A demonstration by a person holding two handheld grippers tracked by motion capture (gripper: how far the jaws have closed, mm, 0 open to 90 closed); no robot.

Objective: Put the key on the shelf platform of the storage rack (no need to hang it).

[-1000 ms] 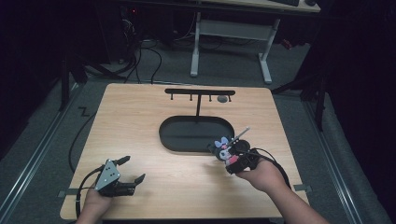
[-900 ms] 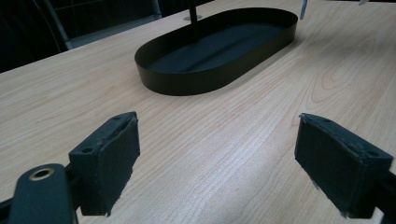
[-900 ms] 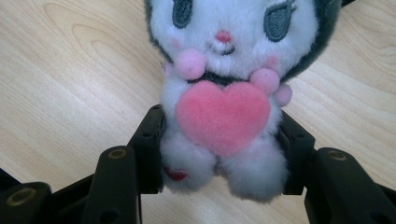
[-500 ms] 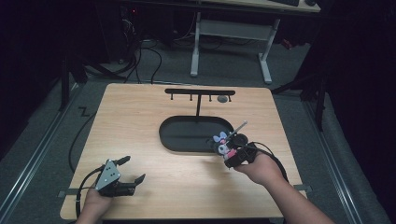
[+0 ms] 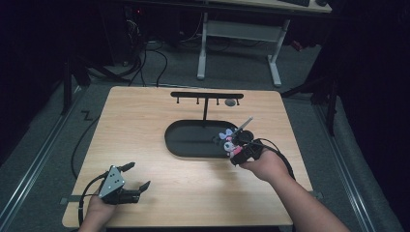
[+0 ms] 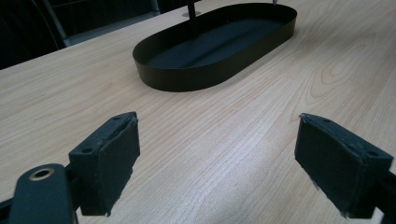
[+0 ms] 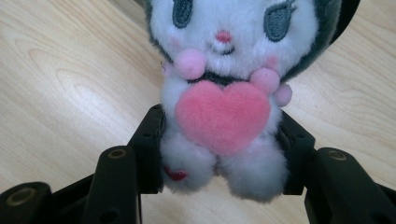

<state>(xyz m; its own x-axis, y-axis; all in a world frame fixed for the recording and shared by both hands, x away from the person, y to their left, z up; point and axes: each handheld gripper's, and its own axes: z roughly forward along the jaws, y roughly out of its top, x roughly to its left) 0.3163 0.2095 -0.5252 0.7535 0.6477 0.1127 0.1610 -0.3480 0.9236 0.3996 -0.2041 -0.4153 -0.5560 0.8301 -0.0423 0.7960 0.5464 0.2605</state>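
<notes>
My right gripper (image 5: pixel 231 145) (image 7: pixel 219 154) is shut on a small plush toy (image 7: pixel 224 88) (image 5: pixel 226 139), white with a dark hood and a pink heart on its chest. The jaws squeeze the toy's lower body from both sides. It hangs over the right end of the black oval tray (image 5: pixel 193 140) (image 6: pixel 210 51). A thin black rack (image 5: pixel 207 96) with small hooks rises from the tray's far side. My left gripper (image 5: pixel 136 176) (image 6: pixel 217 158) rests at the table's front left, open, with bare wood between its pads.
The wooden table (image 5: pixel 145 125) has its front edge close to both hands. A small grey object (image 5: pixel 230 102) hangs on the rack's right end. Cables (image 5: pixel 84 140) trail off the left side. A white desk frame (image 5: pixel 237 34) stands on the floor beyond the table.
My right gripper has carried the plush toy a little left and away from me, up to the tray's right end. The left gripper has stayed put.
</notes>
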